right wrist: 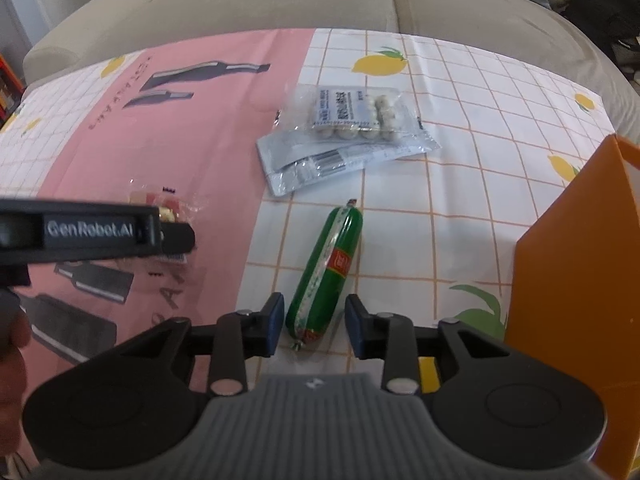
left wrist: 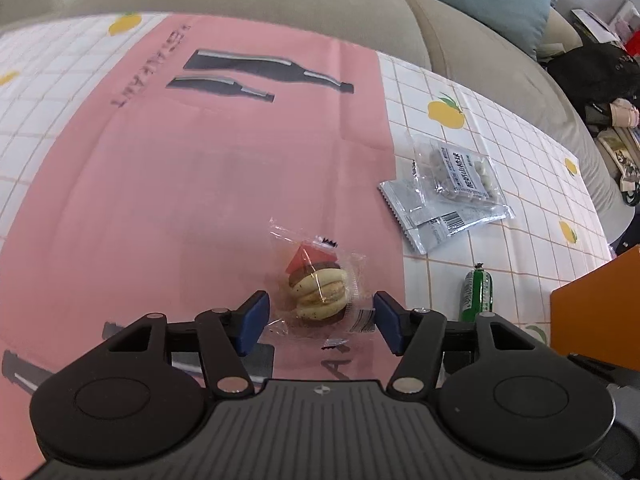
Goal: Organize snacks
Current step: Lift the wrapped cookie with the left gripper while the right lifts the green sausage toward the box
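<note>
Over a patterned tablecloth, the left gripper spreads around a wrapped cookie while the right gripper straddles a green sausage untouched, both poised to lift snacks toward the nearby orange box

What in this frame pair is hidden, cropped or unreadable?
- Orange container: cut off by the right edge in both views; its inside is hidden.
- Wrapped cookie snack: in the right wrist view, mostly hidden behind the left hand-held gripper.
- Silver packet: partly covered by the clear bag of white balls.
- Bag label: too small to read.
</note>
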